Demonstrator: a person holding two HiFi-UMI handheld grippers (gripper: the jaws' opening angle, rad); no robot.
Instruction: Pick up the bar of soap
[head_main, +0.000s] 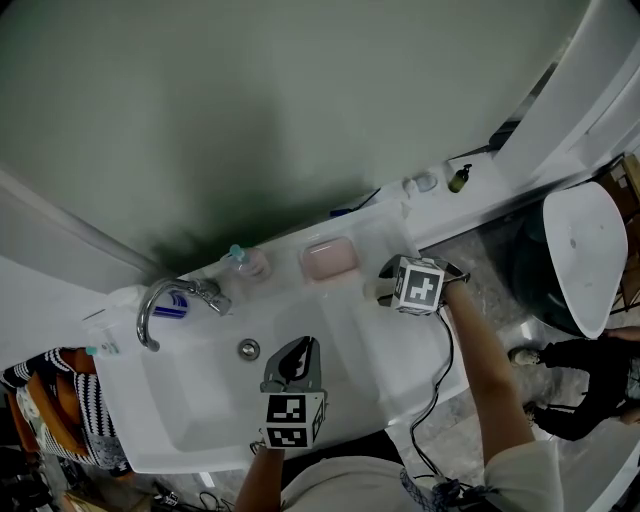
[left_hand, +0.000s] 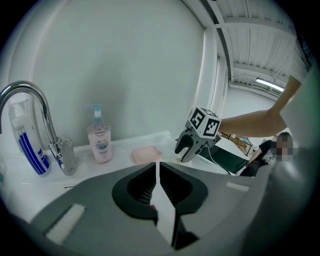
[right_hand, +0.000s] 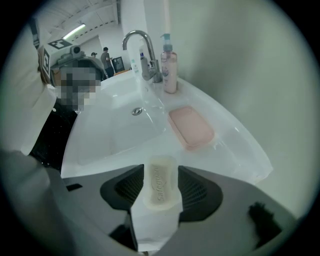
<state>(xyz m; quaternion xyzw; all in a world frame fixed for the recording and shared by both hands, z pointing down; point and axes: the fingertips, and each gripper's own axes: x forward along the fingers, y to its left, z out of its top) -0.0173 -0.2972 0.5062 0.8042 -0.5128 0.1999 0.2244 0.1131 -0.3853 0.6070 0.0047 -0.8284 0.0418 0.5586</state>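
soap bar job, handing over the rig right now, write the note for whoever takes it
Right gripper: fingers shut on the bar of soap, held beside the pink dish on the sink ledge.
Left gripper: fingers shut, empty, above the basin.
Done: soap gripped.
Left: probably just lift it well clear of the ledge.

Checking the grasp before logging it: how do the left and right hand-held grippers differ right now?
The left hand-held gripper's jaws are together with nothing between them; the right hand-held gripper's jaws clamp the soap. The left hangs over the basin; the right is over the ledge, near the pink dish. Both carry a marker cube.
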